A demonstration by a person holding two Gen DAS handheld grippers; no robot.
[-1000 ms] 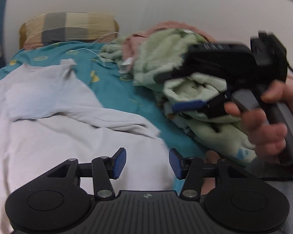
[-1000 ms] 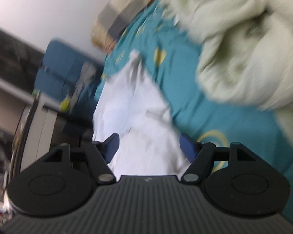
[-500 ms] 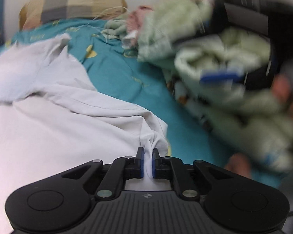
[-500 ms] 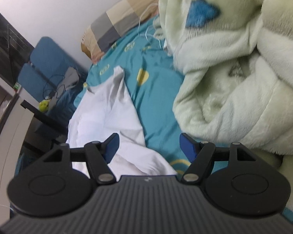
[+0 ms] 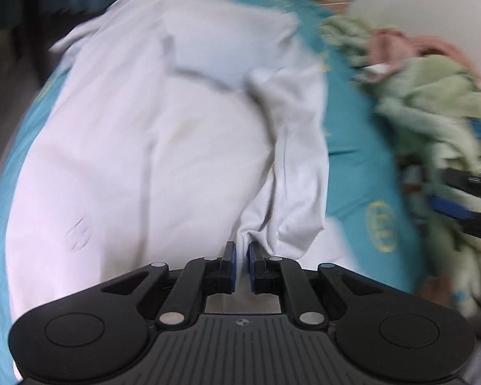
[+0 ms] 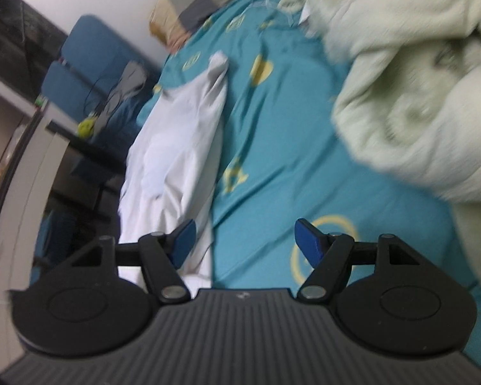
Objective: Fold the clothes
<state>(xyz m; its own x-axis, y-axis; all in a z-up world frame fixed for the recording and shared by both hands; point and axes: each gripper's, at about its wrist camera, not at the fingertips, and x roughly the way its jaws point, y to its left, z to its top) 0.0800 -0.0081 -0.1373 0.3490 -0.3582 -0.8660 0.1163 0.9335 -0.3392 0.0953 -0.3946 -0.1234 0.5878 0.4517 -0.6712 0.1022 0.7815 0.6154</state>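
A white shirt [image 5: 150,147] lies spread on the teal bedsheet [image 5: 362,173]. My left gripper [image 5: 242,252] is shut on a bunched corner of the shirt's near right edge, and a fold of cloth rises from the pads. In the right wrist view the same white shirt [image 6: 179,134] lies to the left. My right gripper [image 6: 245,240] is open and empty above the teal sheet [image 6: 288,147], just right of the shirt's edge. It also shows at the right edge of the left wrist view [image 5: 458,205].
A pale green fleece blanket [image 6: 417,89] is heaped at the right of the bed, with pink cloth [image 5: 400,45] behind it. A checked pillow [image 6: 202,6] lies at the head. A blue chair [image 6: 89,61] and dark furniture stand left of the bed.
My left gripper closed on the shirt's edge and has swung left over the shirt with the cloth in it. My right gripper stayed open and shifted over the sheet.
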